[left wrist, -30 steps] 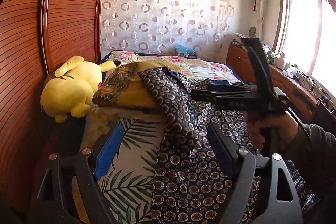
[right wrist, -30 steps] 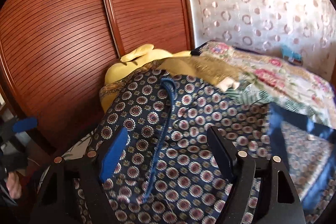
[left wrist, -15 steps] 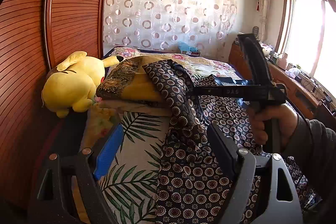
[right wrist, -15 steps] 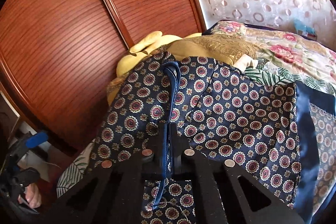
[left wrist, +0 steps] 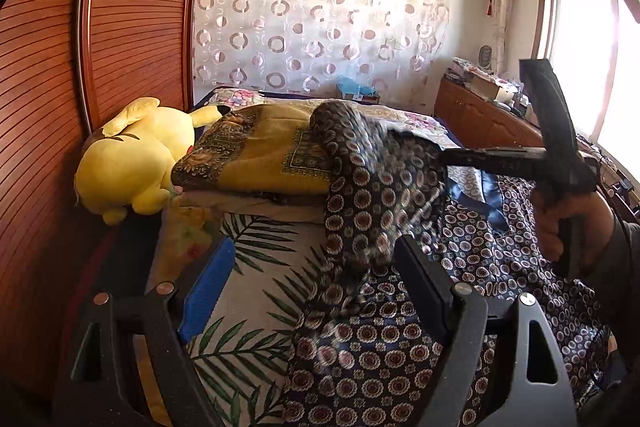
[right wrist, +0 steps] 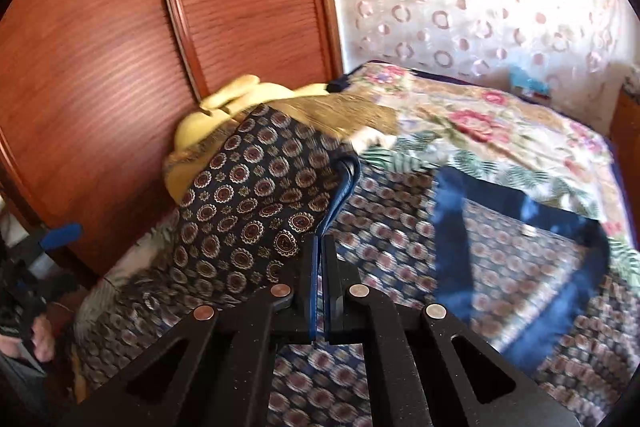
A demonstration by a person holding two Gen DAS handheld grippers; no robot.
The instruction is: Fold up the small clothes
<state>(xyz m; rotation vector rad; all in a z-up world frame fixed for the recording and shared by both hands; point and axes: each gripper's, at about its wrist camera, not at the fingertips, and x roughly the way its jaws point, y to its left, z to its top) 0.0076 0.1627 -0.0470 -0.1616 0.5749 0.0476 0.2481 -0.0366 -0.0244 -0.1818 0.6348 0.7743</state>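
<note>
The right gripper (right wrist: 320, 247) is clenched on the navy trim edge of the patterned garment (right wrist: 248, 195), its two fingers pressed together with the thin blue hem caught between them. From that pinch the trim runs up and away from the fingers, curving over at the top, so the lifted flap stands as a raised fold whose long edge points away from the camera toward the wardrobe (right wrist: 120, 27). The rest of the garment lies flat on the bed (right wrist: 500, 131), spreading to the right of the pinch, with a broad navy band crossing it diagonally.

In the left wrist view, the right gripper (left wrist: 444, 157) reaches in from the right, held by a hand (left wrist: 568, 227), and the dark medallion-print cloth (left wrist: 372, 195) hangs from its tip in a long drape, falling toward the camera and onto the flat part of the garment. The drape is blurred.

The left gripper (left wrist: 312, 291) stands wide, grasping nothing, its blue-padded finger (left wrist: 208, 291) over the palm-leaf sheet (left wrist: 256, 267) and its other finger over the garment's near part.

Beyond the lifted cloth a folded yellow and brown blanket (left wrist: 260, 163) lies on the bed, touching a yellow plush toy (left wrist: 136, 155) against the wardrobe. A curtain with ring patterns (left wrist: 320, 27) hangs behind.
</note>
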